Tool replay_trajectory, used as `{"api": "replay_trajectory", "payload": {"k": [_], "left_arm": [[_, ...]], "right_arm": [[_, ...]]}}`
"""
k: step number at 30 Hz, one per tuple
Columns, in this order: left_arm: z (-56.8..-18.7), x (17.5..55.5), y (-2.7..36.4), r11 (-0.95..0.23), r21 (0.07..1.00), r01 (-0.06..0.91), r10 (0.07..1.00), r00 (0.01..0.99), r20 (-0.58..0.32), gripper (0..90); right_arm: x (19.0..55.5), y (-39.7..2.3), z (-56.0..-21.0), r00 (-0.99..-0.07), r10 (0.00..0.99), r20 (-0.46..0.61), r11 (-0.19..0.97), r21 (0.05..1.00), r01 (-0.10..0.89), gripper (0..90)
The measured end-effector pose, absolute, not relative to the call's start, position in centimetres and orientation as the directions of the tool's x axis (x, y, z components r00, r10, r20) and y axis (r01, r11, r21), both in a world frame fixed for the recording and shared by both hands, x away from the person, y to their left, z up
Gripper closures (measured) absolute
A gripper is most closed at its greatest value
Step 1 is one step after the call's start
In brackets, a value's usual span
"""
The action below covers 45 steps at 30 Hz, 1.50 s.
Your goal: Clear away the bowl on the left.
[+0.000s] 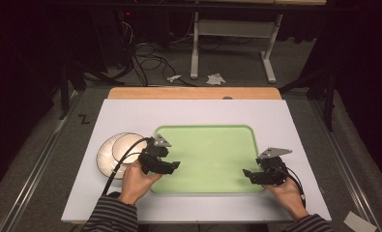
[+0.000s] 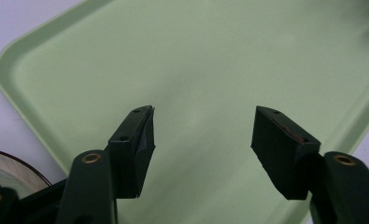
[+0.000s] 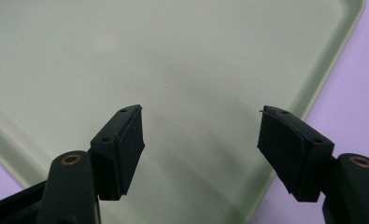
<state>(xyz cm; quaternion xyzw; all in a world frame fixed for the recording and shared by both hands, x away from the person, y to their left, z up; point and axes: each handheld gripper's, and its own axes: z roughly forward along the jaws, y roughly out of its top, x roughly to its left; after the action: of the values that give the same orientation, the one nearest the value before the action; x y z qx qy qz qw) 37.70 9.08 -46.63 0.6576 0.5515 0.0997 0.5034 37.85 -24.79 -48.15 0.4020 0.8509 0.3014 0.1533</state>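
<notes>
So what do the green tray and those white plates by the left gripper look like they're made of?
Green tray: likely moulded plastic, smooth matte surface, rounded raised rim, soft even sheen. White plates: probably glazed ceramic or melamine, glossy with a thin dark rim line; the look alone can't settle which.

The tray (image 1: 208,145) looks like smooth pale-green plastic with a soft satin sheen; in the left tool view (image 2: 266,56) faint light patches lie on its floor, and its rolled rim is equally smooth. Under the tray, the surface (image 1: 130,116) is a matt white sheet, and along its far edge a strip of bare light wood (image 1: 193,93) shows. Left of the tray, the plates (image 1: 113,152) look like glossy white ceramic with a thin dark rim line. The left tool (image 1: 171,166) and the right tool (image 1: 250,173) are matt black plastic with brass-coloured rivets; their pads (image 3: 131,144) look rubbery and dull. Each tool carries a grey plate (image 1: 162,141) of dull finish. The sleeves (image 1: 111,215) are striped knit cloth.
</notes>
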Motion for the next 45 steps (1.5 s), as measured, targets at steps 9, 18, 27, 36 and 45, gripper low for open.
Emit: {"api": "replay_trajectory", "payload": {"k": [9,18,27,36,45], "left_arm": [[-46.7,37.9,9.1,0.124,0.771,0.624,0.829,0.362,-0.427,35.7],[-46.5,38.0,9.2,0.141,0.763,0.631,0.823,0.353,-0.444,33.8],[-46.6,37.8,9.1,0.137,0.779,0.612,0.835,0.352,-0.424,30.0],[-46.4,38.0,9.5,0.164,0.781,0.602,0.832,0.341,-0.438,27.1],[-45.9,37.9,10.3,0.210,0.787,0.580,0.823,0.330,-0.462,27.2]], "right_arm": [[37.8,-24.8,-48.2,-0.633,0.774,0.009,0.485,0.633,0.603,30.3],[38.2,-25.1,-47.8,-0.589,0.807,0.041,0.409,0.680,0.608,23.1],[38.3,-25.3,-47.7,-0.578,0.813,0.073,0.388,0.672,0.631,16.4],[38.5,-25.3,-47.6,-0.579,0.813,0.071,0.400,0.654,0.642,16.3],[38.5,-25.3,-47.5,-0.573,0.817,0.061,0.407,0.642,0.650,17.0]]}}
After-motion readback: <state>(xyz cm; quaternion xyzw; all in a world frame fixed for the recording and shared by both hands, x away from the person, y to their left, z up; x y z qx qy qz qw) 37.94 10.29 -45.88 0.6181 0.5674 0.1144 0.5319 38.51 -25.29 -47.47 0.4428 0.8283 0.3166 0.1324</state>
